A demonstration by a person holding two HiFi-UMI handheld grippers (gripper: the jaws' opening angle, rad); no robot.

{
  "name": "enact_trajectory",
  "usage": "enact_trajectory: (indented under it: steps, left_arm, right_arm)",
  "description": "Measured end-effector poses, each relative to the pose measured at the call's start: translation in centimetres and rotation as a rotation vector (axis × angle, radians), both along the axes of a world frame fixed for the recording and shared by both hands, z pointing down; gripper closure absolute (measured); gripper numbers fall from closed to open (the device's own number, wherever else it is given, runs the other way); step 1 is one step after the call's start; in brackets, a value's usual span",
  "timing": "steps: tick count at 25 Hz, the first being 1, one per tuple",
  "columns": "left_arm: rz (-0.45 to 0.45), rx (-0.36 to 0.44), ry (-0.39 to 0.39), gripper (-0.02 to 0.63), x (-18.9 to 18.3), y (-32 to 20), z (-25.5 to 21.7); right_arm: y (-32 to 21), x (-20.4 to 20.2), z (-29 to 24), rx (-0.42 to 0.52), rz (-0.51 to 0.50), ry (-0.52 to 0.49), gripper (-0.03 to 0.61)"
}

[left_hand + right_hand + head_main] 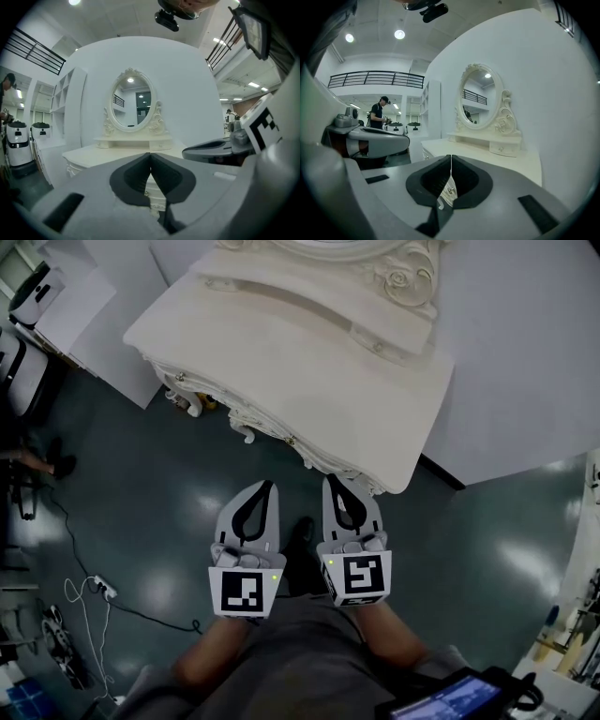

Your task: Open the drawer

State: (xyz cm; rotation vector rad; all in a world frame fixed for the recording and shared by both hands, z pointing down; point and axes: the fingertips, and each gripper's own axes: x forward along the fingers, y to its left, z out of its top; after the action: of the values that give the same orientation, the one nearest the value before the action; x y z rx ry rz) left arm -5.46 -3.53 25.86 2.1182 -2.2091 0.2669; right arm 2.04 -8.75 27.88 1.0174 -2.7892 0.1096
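A cream, carved dressing table (pixel 281 352) with an oval mirror (pixel 131 103) stands against the white wall ahead of me. Its front edge carries small knobs (pixel 291 440), and a little knobbed drawer (pixel 501 149) sits in the shelf under the mirror. My left gripper (pixel 269 486) and right gripper (pixel 331 482) hover side by side over the dark floor, just short of the table's near corner, pointing at it. Both have their jaws shut with nothing between them. In the left gripper view the closed tips (pixel 150 154) frame a carved drawer front (pixel 151 197). In the right gripper view the tips (pixel 451 157) do the same.
A cable and power strip (pixel 98 589) lie on the floor at the left. White wall panels (pixel 525 362) flank the table. A person (pixel 378 112) stands far off by white machines (pixel 18 140). A handheld screen (pixel 450 699) sits at my lower right.
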Motion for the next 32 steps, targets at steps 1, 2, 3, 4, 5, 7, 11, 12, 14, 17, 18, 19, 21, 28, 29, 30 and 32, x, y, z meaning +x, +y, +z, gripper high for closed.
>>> enact_trajectory:
  steps: [1,2,3,4,5,7,11,12,14,17,18,19,21,28,29,30,32]
  left_arm:
    - [0.010,0.000,-0.001,0.598,-0.4,-0.9,0.1]
    - [0.017,0.000,0.001,0.598,-0.8,-1.8,0.1]
    - [0.024,-0.001,0.001,0.598,-1.2,-2.7,0.1]
    - [0.031,-0.004,-0.001,0.598,-1.7,-3.6,0.1]
    - [0.037,-0.008,-0.003,0.598,-2.1,-4.5,0.1]
    - [0.049,-0.011,-0.004,0.598,-3.0,-6.3,0.0]
    - [0.084,-0.004,-0.006,0.598,-3.9,-9.6,-0.6]
    - [0.092,-0.003,-0.003,0.598,-4.0,-10.3,-0.9]
    - [0.105,0.013,0.008,0.598,-4.4,-11.5,-1.7]
    - [0.116,0.036,0.015,0.598,-5.2,-12.6,-2.4]
    - [0.119,0.037,0.015,0.598,-5.3,-12.9,-2.5]
    - [0.125,0.036,0.012,0.598,-5.3,-13.2,-2.6]
    - [0.138,0.043,0.006,0.598,-5.3,-14.1,-3.1]
    - [0.190,0.096,0.014,0.598,-6.0,-15.6,-4.8]
    - [0.200,0.095,0.010,0.598,-6.1,-15.6,-4.8]
    - [0.210,0.091,0.005,0.598,-6.2,-15.5,-4.7]
    - [0.228,0.082,-0.001,0.598,-6.4,-15.3,-4.3]
  right_arm:
    - [-0.8,-0.5,0.2,-0.003,0.004,-0.002,0.565]
    - [-1.6,-0.9,0.3,-0.003,0.009,-0.003,0.565]
    - [-2.4,-1.5,0.2,-0.001,0.012,-0.003,0.565]
    - [-3.2,-2.0,0.1,0.004,0.010,-0.002,0.565]
    - [-3.9,-2.6,-0.2,0.009,0.008,0.000,0.565]
    - [-5.5,-3.6,-0.5,0.013,0.011,-0.001,0.565]
    - [-8.3,-4.7,-0.7,-0.008,0.043,-0.029,0.565]
    - [-9.0,-4.8,-0.7,-0.010,0.044,-0.026,0.565]
    - [-10.1,-5.1,-1.0,-0.006,0.048,-0.023,0.565]
    - [-11.1,-5.6,-1.2,0.002,0.062,-0.030,0.565]
    - [-11.3,-5.6,-1.2,0.003,0.062,-0.025,0.565]
    - [-11.6,-5.6,-1.3,0.004,0.065,-0.025,0.565]
    - [-12.4,-5.5,-1.9,0.007,0.089,-0.048,0.565]
    - [-12.8,-5.6,-3.2,0.045,0.137,-0.033,0.565]
    - [-12.6,-5.5,-3.2,0.044,0.148,-0.028,0.565]
    - [-12.5,-5.4,-3.2,0.043,0.159,-0.023,0.565]
    - [-12.0,-5.3,-3.0,0.038,0.181,-0.018,0.565]
